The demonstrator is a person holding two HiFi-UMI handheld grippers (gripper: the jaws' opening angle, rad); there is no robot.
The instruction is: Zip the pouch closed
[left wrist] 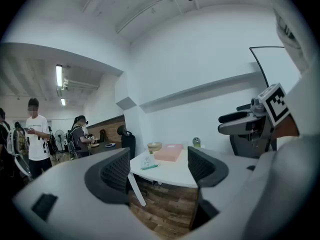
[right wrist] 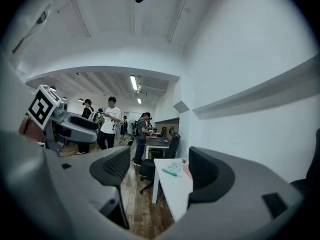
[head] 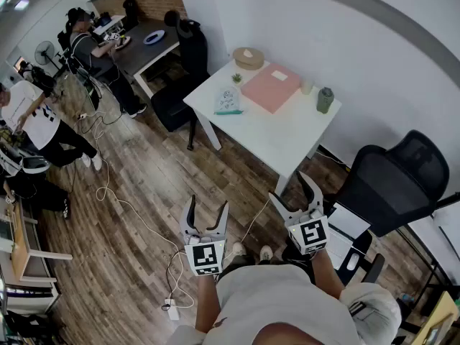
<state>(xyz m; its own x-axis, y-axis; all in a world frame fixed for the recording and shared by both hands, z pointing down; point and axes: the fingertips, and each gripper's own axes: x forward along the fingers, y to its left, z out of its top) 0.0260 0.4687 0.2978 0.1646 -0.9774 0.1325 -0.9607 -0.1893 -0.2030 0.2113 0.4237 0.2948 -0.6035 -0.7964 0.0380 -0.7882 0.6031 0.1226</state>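
The pouch (head: 228,103) lies on the white table (head: 287,139), near one edge, just beside the pink box (head: 270,87). The left gripper (head: 208,207) and right gripper (head: 289,187) hang well short of the table, over the floor; both have their jaws wide apart with nothing between them. The step is the approach; better to come square to the table, pin the pouch's end against the tabletop with one gripper, then nip the slider with the other.

Found no legible word, brand or number anywhere. Saw only black-and-white square patterns (codes, not letters) on the left cube (head: 205,257) and right cube (head: 312,233), low in the head view. Noted dark print on a white T-shirt (head: 37,119) at left edge and markings on the pouch (head: 228,103), upper middle, both too small to read.
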